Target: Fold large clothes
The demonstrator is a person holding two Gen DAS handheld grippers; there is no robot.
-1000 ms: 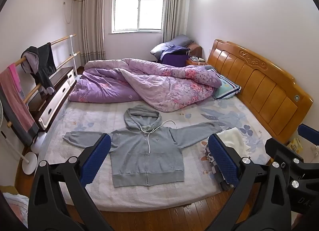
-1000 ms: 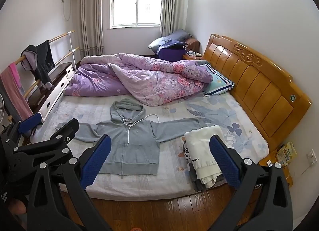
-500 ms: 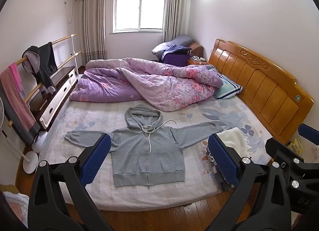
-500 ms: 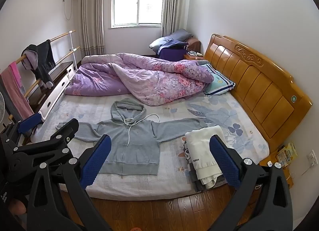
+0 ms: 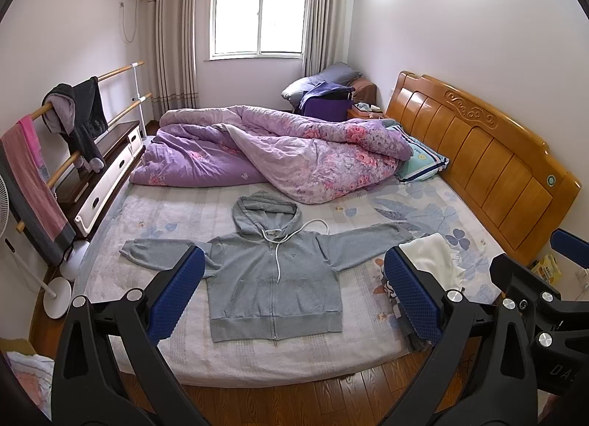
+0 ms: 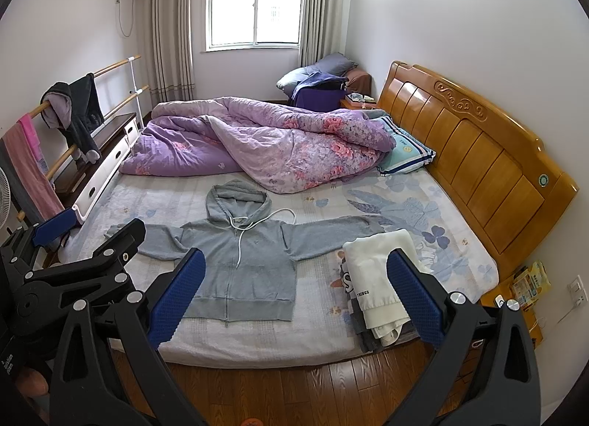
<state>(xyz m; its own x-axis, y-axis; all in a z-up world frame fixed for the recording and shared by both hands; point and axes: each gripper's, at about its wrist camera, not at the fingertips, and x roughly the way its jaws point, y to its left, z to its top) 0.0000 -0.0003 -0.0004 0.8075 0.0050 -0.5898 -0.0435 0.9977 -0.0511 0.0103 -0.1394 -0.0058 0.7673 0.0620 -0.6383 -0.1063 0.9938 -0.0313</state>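
The right wrist view alone shows the whole folded white garment [image 6: 375,279] at the bed's [image 6: 257,345] near right corner. A grey hoodie [image 5: 272,275] lies flat, sleeves spread, on the near half of the bed, with the purple quilt [image 5: 279,153] bunched at the far side. The left gripper [image 5: 292,293] and right gripper [image 6: 294,291] hang above the wooden floor [image 6: 294,385], fingers wide and holding nothing.
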